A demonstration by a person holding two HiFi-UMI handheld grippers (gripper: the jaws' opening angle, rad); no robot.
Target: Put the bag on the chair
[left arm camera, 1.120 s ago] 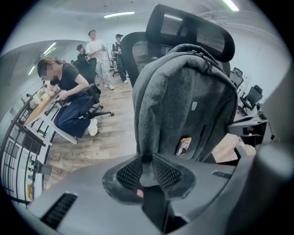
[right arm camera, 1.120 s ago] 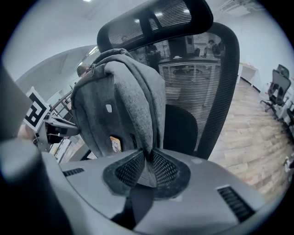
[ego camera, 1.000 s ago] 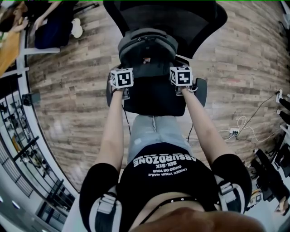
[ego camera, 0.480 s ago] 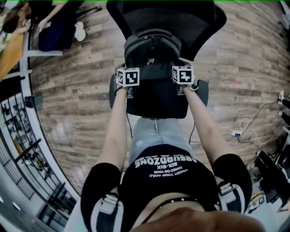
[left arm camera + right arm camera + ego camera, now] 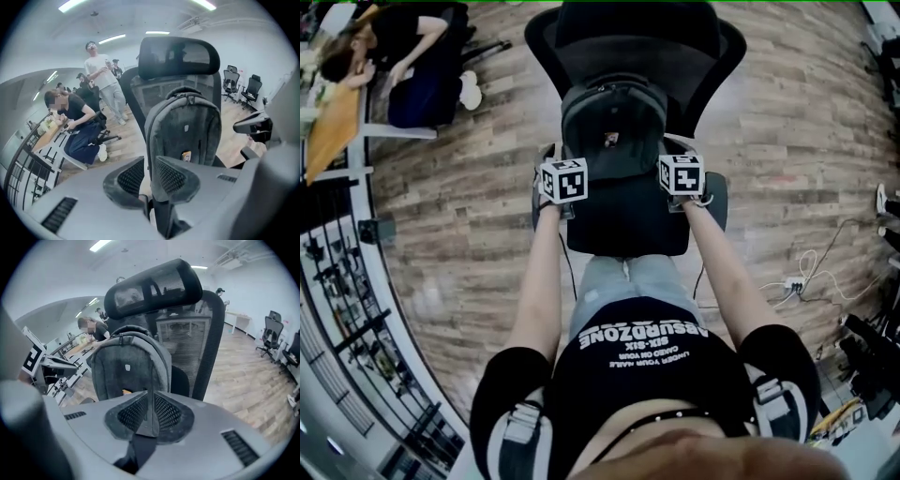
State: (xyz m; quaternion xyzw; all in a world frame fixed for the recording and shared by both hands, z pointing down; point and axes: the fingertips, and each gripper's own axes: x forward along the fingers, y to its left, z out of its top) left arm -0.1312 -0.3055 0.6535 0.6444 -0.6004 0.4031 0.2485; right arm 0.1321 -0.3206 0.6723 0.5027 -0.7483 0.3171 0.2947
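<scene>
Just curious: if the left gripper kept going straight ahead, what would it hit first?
The bag. It stands directly ahead of the left gripper, upright against the chair back. It looks very close, though depth is hard to judge.

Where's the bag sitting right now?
Head view, top centre: the bag sits upright on the chair seat, its back against the backrest.

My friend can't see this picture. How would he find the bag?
Find the office chair in the middle of the wooden floor. The bag stands upright on its seat, against the backrest. Unlike the black chair, it is grey, with a small orange tag.
</scene>
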